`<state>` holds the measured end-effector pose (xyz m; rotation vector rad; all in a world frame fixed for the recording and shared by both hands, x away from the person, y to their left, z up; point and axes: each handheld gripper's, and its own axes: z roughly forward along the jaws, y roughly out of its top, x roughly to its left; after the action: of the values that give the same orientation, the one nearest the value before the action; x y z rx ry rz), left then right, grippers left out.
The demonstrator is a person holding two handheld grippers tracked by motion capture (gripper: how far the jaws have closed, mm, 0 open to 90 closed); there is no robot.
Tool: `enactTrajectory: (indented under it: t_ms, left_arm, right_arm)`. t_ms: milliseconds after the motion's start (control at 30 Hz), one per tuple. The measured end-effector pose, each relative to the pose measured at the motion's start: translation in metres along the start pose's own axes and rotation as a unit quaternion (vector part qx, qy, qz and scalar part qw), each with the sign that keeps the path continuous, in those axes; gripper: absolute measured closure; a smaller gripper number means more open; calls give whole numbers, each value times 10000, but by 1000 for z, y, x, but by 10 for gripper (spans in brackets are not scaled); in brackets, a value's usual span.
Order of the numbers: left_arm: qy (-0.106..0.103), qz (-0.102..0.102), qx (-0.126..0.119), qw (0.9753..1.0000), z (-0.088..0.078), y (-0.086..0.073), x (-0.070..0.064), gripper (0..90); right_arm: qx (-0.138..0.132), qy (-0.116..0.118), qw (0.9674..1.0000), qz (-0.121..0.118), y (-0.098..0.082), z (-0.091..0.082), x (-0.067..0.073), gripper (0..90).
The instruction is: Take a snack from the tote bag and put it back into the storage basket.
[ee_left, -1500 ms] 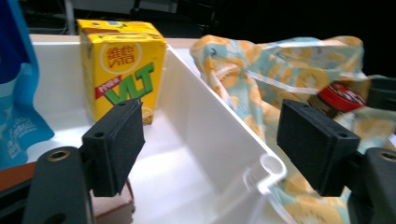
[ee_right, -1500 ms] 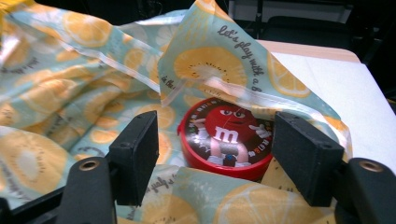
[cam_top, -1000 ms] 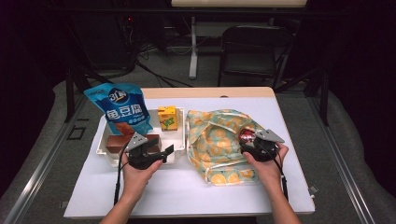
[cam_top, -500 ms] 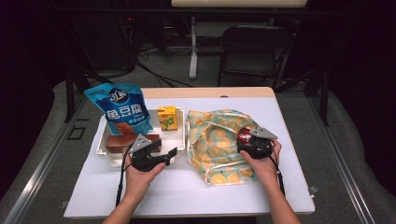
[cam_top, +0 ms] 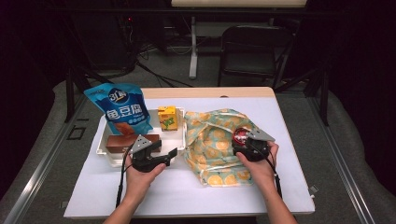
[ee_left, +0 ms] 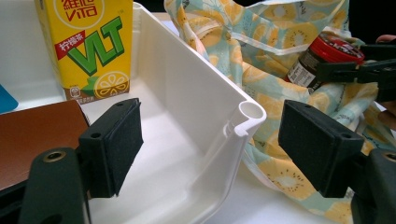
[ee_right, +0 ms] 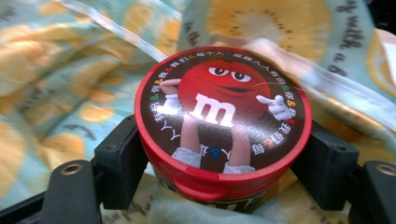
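Both forearms are entering from the near edge of the desk, each hand wrapping a black gripper body. The left gripper (cam_top: 172,154) is lying roughly level, pointing toward the person's right, its jaws standing wide apart with nothing pressed between the pads. The right gripper (cam_top: 239,140) is angling inward toward the left one, its jaws clamping a round red-lidded jar (ee_right: 219,122) from both sides.
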<state>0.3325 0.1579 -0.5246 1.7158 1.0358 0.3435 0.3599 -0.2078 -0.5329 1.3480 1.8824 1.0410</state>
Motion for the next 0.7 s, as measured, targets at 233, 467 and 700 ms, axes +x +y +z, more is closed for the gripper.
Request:
enactTrajectory:
  t_ms: [233, 467, 700]
  left_arm:
    - [5, -2, 16, 10000, 1, -1, -1, 221]
    - [2, 5, 44, 10000, 3, -2, -2, 222]
    - [-11, 24, 34, 10000, 4, -4, -2, 222]
  right_arm:
    - [12, 101, 9999, -57, 0, 1, 19, 247]
    - [133, 65, 9999, -73, -8, 13, 29, 246]
    - [71, 205, 9997, -60, -9, 12, 32, 207]
